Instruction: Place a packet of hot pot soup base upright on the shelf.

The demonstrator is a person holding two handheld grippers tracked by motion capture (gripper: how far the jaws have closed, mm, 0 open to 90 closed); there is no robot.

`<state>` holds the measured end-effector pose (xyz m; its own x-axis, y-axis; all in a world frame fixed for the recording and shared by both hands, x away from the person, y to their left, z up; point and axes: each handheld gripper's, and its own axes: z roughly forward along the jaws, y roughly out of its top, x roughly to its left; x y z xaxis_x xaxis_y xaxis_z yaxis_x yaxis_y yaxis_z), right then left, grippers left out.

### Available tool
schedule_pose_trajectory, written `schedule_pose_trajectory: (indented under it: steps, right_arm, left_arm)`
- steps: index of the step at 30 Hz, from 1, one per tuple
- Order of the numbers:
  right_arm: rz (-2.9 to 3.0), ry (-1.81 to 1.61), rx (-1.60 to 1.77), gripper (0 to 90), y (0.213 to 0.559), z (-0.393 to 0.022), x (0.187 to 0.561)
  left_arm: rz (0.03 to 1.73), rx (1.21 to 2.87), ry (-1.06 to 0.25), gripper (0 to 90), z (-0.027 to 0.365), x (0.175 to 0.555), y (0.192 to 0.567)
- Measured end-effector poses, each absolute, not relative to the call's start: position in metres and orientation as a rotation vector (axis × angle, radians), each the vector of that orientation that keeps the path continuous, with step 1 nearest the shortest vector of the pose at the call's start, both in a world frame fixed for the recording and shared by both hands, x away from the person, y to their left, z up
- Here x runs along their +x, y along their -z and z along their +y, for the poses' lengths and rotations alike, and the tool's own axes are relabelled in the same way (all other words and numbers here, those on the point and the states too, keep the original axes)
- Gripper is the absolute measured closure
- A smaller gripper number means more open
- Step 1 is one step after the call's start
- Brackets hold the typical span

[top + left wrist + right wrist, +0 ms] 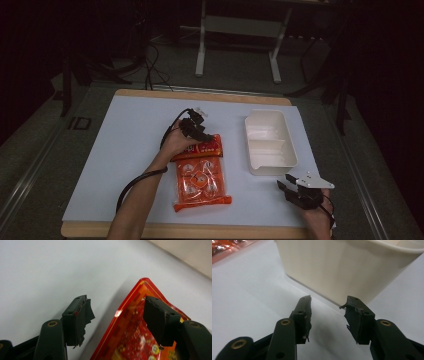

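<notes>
Right gripper [289,191]: lower right of the high view, near the table's front edge, grey plate on top. Jaws apart, nothing between them. In the right gripper view [327,312] they point at the near wall of the tray [342,267], close to it but not touching; bare mat shows in the gap.

Snack pack [201,177]: orange-red, flat on the mat [125,150], centre of the high view, just above the front edge. Long axis runs bottom to top of frame. Its far end lies under the left hand. A sliver of the pack also shows at the upper left corner of the right gripper view.

Left gripper [197,131]: centre of the high view, at the pack's far end, cable looping back along the forearm. Jaws spread wide. In the left gripper view [116,315] the right-side jaw sits over the pack's [135,340] corner, the left-side jaw over bare mat beside it. The pack's edge runs up through the gap. Pads not pressing on it. Can't tell whether the right-side pad touches the film.

Tray [270,142]: white, two compartments, right of centre in the high view, near the pack's far end but apart from it.

Beyond the table: dark floor, a white stand's legs at top centre.
</notes>
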<state>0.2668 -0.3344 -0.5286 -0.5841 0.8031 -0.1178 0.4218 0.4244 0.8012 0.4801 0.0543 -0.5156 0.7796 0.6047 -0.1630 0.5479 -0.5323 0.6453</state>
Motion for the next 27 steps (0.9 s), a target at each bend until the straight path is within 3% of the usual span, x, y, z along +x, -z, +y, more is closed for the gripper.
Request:
schedule_pose_trajectory:
  steps: [4, 6, 9, 14, 20, 27]
  right_arm:
    - [2.191, -1.028, 1.035, 55.6, 0.529, -0.334, 0.267]
    - [2.192, -1.024, 1.042, 55.6, 0.529, -0.334, 0.267]
    - [2.193, -1.022, 1.042, 55.6, 0.53, -0.334, 0.267]
    - [2.193, -1.019, 1.042, 55.4, 0.53, -0.334, 0.267]
    - [2.202, -1.007, 1.035, 55.2, 0.53, -0.333, 0.268]
    - [2.207, -1.002, 1.032, 55.1, 0.531, -0.333, 0.268]
  left_arm:
    - [0.837, 2.307, -0.042, 37.9, 0.048, 0.484, 0.522]
    - [0.807, 2.314, 0.025, 47.5, 0.048, 0.483, 0.522]
    - [0.788, 2.322, -0.013, 52.5, 0.049, 0.478, 0.514]
    - [0.694, 2.294, 0.06, 62.6, 0.06, 0.467, 0.491]
    - [0.553, 2.421, 0.132, 63.6, 0.049, 0.45, 0.492]
    - [0.566, 2.418, 0.109, 60.7, 0.04, 0.452, 0.494]
